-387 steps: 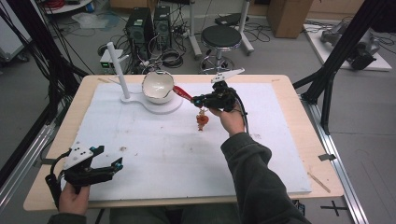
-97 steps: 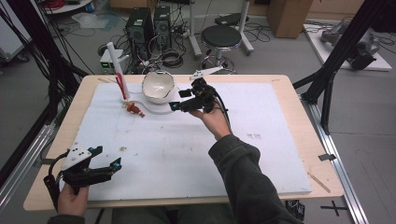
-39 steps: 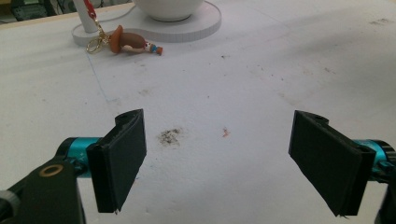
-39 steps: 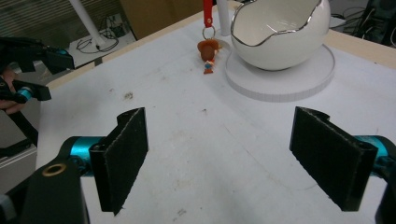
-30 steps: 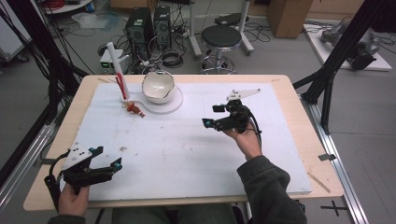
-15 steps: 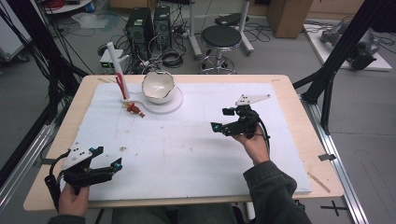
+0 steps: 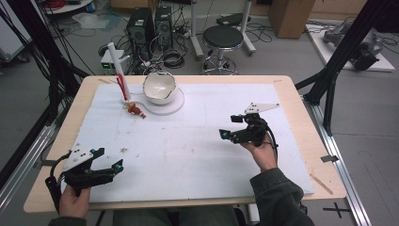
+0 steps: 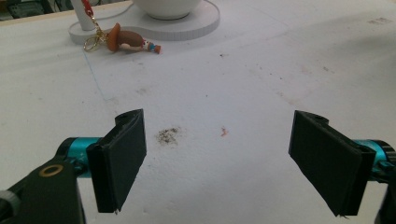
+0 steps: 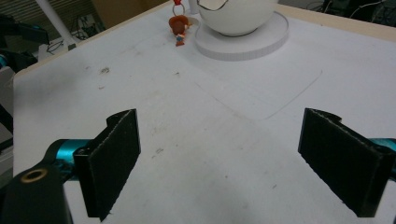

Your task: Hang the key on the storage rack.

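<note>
Lab: PC towers (image 7: 149, 26), cables, stool (image 7: 229, 36), rig frame.

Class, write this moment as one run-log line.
left gripper: open, holds nothing | right gripper: open, holds nothing | small brown figurine keychain: lying beside white upright post | white bowl: on round base

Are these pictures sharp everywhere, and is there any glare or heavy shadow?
High view: soft, even light, slightly grainy, no strong shadows on the white mat. Left gripper view: the table surface is crisp, while the keychain figure far off looks a little soft. Right gripper view: the white bowl is bright, nearly washed out, and the near black pads look slightly blurred.
</note>
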